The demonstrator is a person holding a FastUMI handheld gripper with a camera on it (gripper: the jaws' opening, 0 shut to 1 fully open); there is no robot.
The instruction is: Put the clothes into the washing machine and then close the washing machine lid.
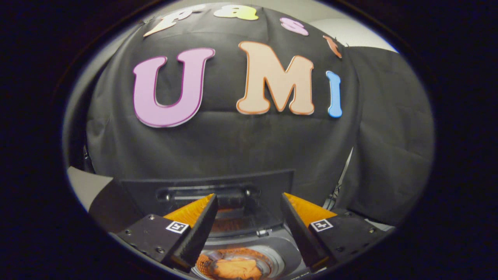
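Gripper [249, 217]: its two fingers are spread wide apart at the bottom of the picture, and they pinch nothing.
Left finger [194, 229]: it slants up toward the middle, and its tip sits in front of the lid.
Right finger [301, 229]: it slants up the other way, and its tip sits in front of the lid too.
Washing machine [280, 249]: a small dark grey machine, low in the picture, between the fingers and under them. Its round hole faces up.
Lid [210, 186]: a flat dark lid standing open, tipped up at the back of the machine just past the fingertips. Its long side runs left to right, and it leans against the black cloth wall [233, 144].
Clothes [237, 268]: a crumpled orange cloth lying inside the round tub at the very bottom middle, below the gap between the fingers. It is a soft lump, so I cannot tell which way it points.
Table [83, 184]: a pale flat bit at the lower left, beside the machine.
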